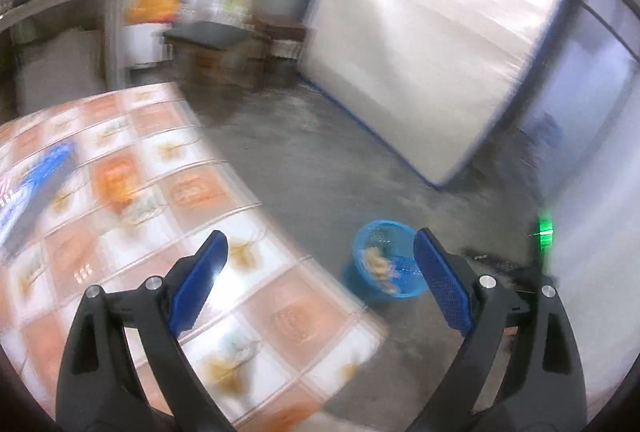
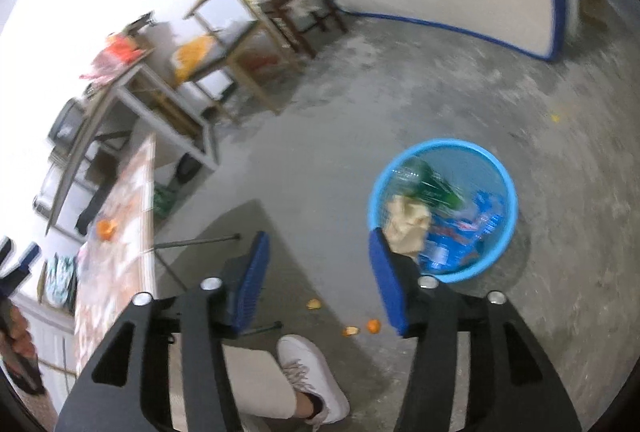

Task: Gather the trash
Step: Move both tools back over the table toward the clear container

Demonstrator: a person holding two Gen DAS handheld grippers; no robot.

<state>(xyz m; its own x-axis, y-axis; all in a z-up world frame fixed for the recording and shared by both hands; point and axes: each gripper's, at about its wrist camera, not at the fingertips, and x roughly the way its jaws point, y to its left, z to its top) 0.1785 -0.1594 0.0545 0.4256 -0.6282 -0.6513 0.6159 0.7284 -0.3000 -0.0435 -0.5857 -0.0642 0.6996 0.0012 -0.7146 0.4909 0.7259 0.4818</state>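
Right wrist view: we hover by the blue basket [image 2: 442, 209], already holding wrappers.
Both grippers, right [image 2: 320, 280] and left [image 1: 320, 280], gape empty; orange peels [image 2: 362, 328] remain on the floor.

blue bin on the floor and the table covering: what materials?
Blue bin: looks like moulded plastic, glossy solid rim, mesh-like perforated wall seen from the left wrist. Table covering: probably printed vinyl or oilcloth, orange-and-white squares with glare off the surface; blur leaves it uncertain.

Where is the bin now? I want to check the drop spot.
The blue bin stands on the concrete floor, right of centre in the right wrist view, just beyond the right gripper, with orange scraps on the floor nearby.
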